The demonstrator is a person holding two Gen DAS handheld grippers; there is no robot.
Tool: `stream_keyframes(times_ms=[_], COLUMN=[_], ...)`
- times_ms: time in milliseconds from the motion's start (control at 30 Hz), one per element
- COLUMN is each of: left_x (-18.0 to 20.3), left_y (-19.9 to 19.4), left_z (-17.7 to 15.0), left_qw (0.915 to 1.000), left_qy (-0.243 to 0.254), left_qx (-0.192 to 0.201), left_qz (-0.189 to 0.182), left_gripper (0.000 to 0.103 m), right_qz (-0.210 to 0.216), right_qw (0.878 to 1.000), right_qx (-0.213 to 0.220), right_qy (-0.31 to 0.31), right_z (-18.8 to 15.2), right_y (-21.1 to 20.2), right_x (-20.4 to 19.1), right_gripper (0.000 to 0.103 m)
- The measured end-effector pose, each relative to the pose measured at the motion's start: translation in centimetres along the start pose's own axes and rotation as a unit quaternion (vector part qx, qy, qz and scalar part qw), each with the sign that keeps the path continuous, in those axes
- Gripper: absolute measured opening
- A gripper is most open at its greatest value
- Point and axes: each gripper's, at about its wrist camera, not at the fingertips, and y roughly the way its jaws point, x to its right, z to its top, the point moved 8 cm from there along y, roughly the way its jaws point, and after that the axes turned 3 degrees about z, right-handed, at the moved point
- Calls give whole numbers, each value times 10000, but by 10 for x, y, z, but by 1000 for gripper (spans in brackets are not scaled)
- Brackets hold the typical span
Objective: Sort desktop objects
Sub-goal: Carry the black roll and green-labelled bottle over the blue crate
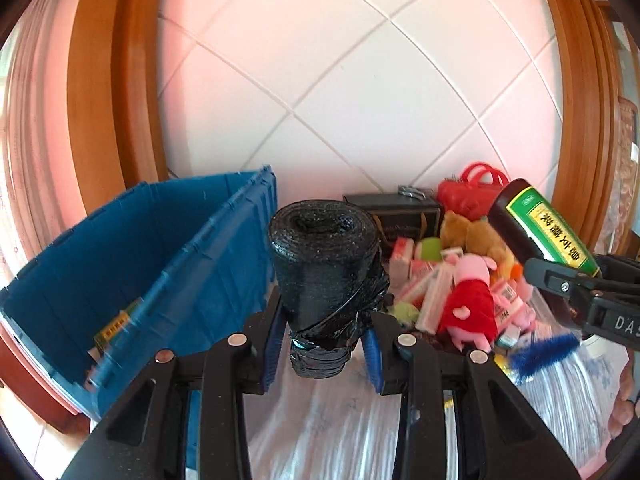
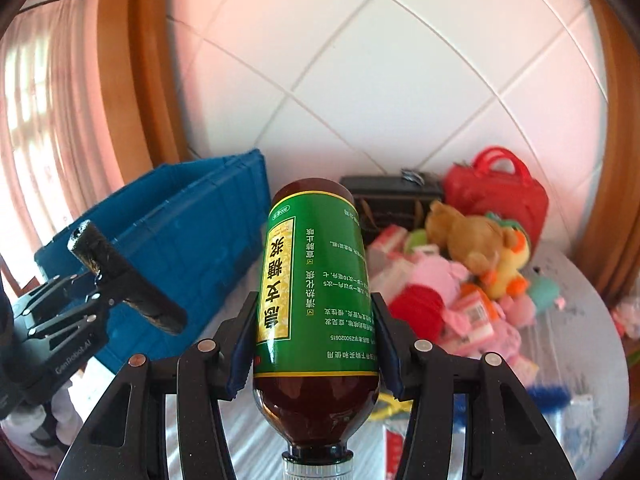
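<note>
My left gripper (image 1: 326, 320) is shut on a black roll of rubbish bags (image 1: 324, 256), which stands up between the blue pads (image 1: 272, 332). A blue plastic crate (image 1: 160, 260) sits just left of it, with a small green-and-yellow box (image 1: 116, 326) inside. In the right wrist view, my right gripper (image 2: 316, 332) is shut on a brown syrup bottle (image 2: 320, 248) with a green label, its cap pointing back at the camera. The left gripper (image 2: 96, 284) and its roll (image 2: 124, 276) hang in front of the crate (image 2: 192, 232). From the left wrist view, the right gripper (image 1: 568, 280) holds the bottle (image 1: 540, 224) above the toy pile.
A heap lies on the plastic-covered table (image 1: 340, 420): a pink pig plush in red (image 1: 472, 300), a brown bear plush (image 2: 476, 240), several small pink boxes (image 1: 432, 292) and a blue brush (image 1: 544, 350). A black box (image 2: 392, 196) and a red handbag (image 2: 500, 196) stand against the tiled wall.
</note>
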Motion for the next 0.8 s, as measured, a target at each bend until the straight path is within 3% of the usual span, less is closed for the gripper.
stream_keyframes(times_ms=[200,400,600,800], left_x=[-76,-197,-309,-364], left_y=[-6,-8,38,111], left_z=[41,76,68,61], left_qw=[9989,9970,9986,9957], left_qy=[14,49,-86,-65], left_qx=[458,684,47,-813], left_qz=[89,359,527,450], left_gripper=[34,34,34,34], right_qz=[137,367,573,336], right_qw=[9992,9979,9978,9993], right_qx=[266,463,248,-158], right_qy=[-264,-269,-212,-71], right_z=[44,91,114,132], right_y=[22,57,119,195], right_x=[-79,-185,-285,-346], right_gripper=[51,51,51,51])
